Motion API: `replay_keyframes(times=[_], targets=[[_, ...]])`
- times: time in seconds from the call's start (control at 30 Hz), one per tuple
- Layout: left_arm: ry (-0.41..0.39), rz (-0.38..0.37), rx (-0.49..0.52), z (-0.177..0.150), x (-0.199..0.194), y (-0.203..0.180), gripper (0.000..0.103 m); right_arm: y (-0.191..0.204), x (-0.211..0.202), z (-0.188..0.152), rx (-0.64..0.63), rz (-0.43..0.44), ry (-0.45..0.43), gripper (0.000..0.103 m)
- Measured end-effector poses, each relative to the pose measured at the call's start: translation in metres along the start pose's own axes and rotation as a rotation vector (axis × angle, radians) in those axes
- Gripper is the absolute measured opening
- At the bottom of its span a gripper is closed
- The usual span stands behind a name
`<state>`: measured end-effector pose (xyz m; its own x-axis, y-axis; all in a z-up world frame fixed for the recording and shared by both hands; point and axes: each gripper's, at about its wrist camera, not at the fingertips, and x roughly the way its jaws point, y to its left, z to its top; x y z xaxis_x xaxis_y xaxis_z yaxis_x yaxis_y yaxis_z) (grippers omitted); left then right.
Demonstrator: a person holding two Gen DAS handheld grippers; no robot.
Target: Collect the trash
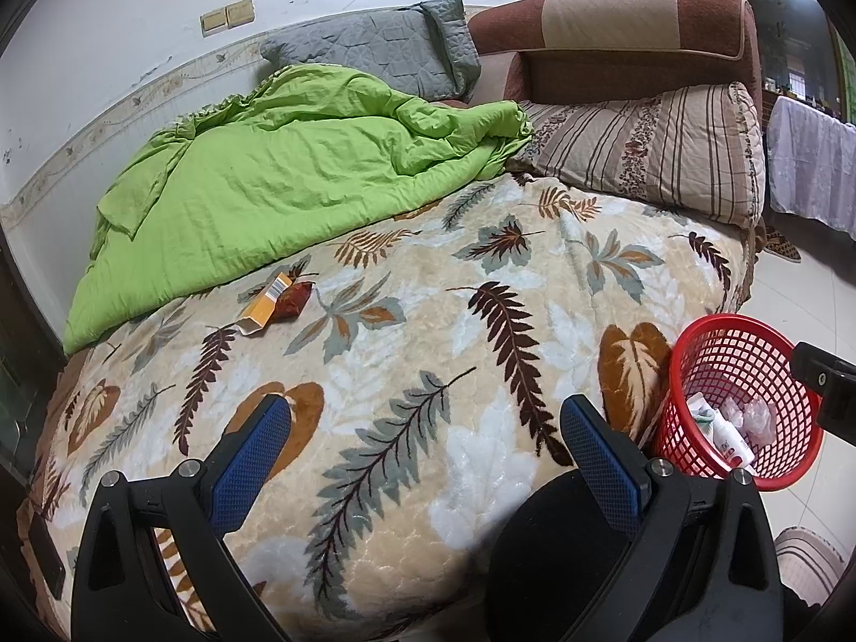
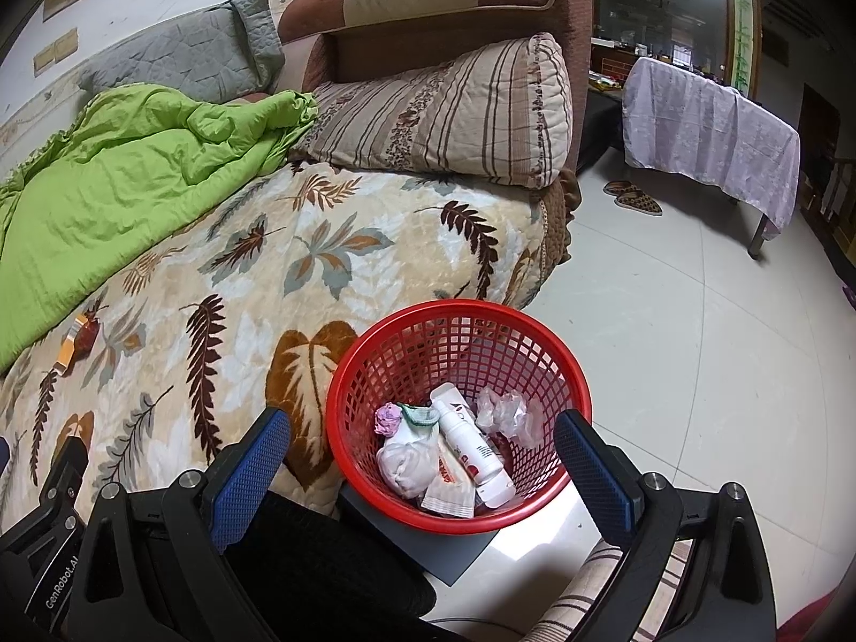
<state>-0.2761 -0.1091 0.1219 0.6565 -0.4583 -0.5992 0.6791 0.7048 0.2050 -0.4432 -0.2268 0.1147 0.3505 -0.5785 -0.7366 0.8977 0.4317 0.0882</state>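
Note:
An orange carton (image 1: pixel 265 304) and a dark red wrapper (image 1: pixel 293 299) lie together on the leaf-patterned bedspread (image 1: pixel 428 321), just below the green quilt. My left gripper (image 1: pixel 425 433) hangs open over the near part of the bed, well short of them, with nothing between its fingers. A red mesh basket (image 2: pixel 545 345) stands on the floor beside the bed and holds a white bottle (image 2: pixel 473 446), crumpled plastic (image 2: pixel 505 409), a sachet and wads of tissue. My right gripper (image 2: pixel 422 441) is open above the basket's near rim, empty. The carton (image 2: pixel 72 345) shows far left in the right wrist view.
A green quilt (image 1: pixel 278 171) covers the bed's far left side. A striped pillow (image 1: pixel 652 150), a grey pillow (image 1: pixel 374 48) and a brown padded headboard (image 1: pixel 615 27) sit at the far end. Tiled floor (image 2: pixel 695 348), slippers (image 2: pixel 634 198) and a cloth-draped table (image 2: pixel 711 128) lie right.

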Motion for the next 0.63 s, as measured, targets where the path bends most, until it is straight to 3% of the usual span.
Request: replay_keyframes(times=[0.27, 0.47, 0.63], targets=[[0.038, -0.011, -0.059, -0.002, 0.010, 0.012, 0.100, 0.015, 0.009, 0.009, -0.045, 0.061, -0.003, 0.100], [0.124, 0.022, -0.238, -0.008, 0.036, 0.067, 0.100, 0.050, 0.029, 0.036, -0.148, 0.178, 0.021, 0.100], [0.206, 0.088, -0.424, -0.024, 0.057, 0.131, 0.100, 0.109, 0.053, 0.054, -0.244, 0.355, 0.028, 0.101]])
